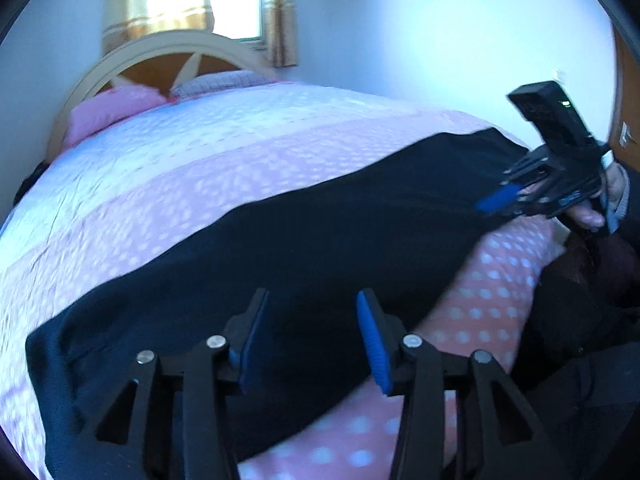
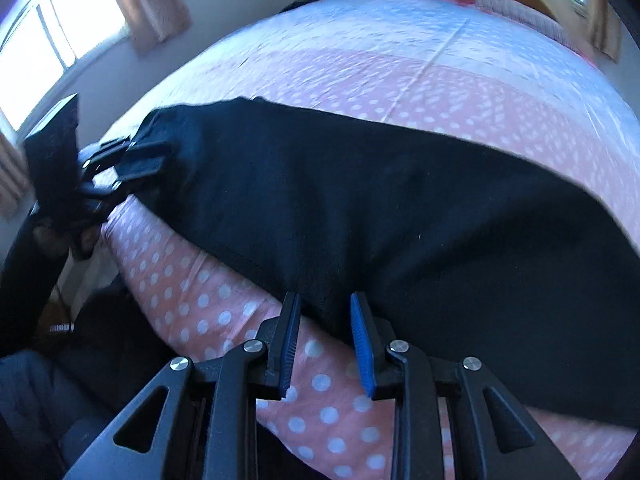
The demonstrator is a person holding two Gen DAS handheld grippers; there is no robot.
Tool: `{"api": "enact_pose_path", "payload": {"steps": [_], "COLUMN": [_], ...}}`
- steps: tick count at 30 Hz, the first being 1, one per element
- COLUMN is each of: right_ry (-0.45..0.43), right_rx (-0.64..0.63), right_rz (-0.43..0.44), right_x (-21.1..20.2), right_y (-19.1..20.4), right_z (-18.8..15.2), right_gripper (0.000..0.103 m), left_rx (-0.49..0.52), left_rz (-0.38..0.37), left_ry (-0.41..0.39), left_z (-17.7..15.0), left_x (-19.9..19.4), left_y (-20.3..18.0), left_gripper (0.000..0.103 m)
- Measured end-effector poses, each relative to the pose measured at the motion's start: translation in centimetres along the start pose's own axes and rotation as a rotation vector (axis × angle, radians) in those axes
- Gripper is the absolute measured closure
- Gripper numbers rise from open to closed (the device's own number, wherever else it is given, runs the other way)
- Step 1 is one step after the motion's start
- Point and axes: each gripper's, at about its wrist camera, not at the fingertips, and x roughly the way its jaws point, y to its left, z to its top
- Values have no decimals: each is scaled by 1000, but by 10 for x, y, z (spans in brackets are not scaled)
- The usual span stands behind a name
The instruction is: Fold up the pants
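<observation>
While pants (image 2: 360,208) lie flat | left gripper (image 1: 312,336) parted above | right gripper (image 2: 325,340) parted at hem

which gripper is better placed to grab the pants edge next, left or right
Probably the right gripper: its open fingers straddle the near edge of the black pants, fabric between the pads. The left gripper is open over the cloth's middle, not at an edge.
</observation>
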Motion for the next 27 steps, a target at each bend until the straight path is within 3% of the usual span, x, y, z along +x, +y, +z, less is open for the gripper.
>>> {"api": "enact_pose_path", "payload": {"steps": [2, 6, 12, 18, 24, 26, 27], "right_ry": [-31, -106, -30, 99, 154, 115, 83], "right_rx": [9, 182, 377, 450, 496, 490, 473], "right_rz": [24, 166, 250, 371, 460, 428, 424], "right_x": [-5, -1, 73, 136, 163, 158, 152], "right_y": [-5, -18, -25, -15, -3, 0, 5], "right_z": [18, 74, 164, 194, 195, 197, 200], "right_gripper": [76, 76, 76, 76, 77, 100, 100], "left_rx": [-17, -3, -36, -25, -10, -9, -10], "left_rz": [3, 5, -28, -32, -30, -28, -29], "left_ry": [21, 47, 39, 30, 19, 15, 11], "left_z": [-5, -12, -15, -19, -22, -23, -24], "left_x": [5, 11, 9, 7, 5, 5, 5], "left_y": [6, 0, 3, 8, 5, 5, 5], "left_gripper": [56, 53, 53, 53, 52, 52, 52]}}
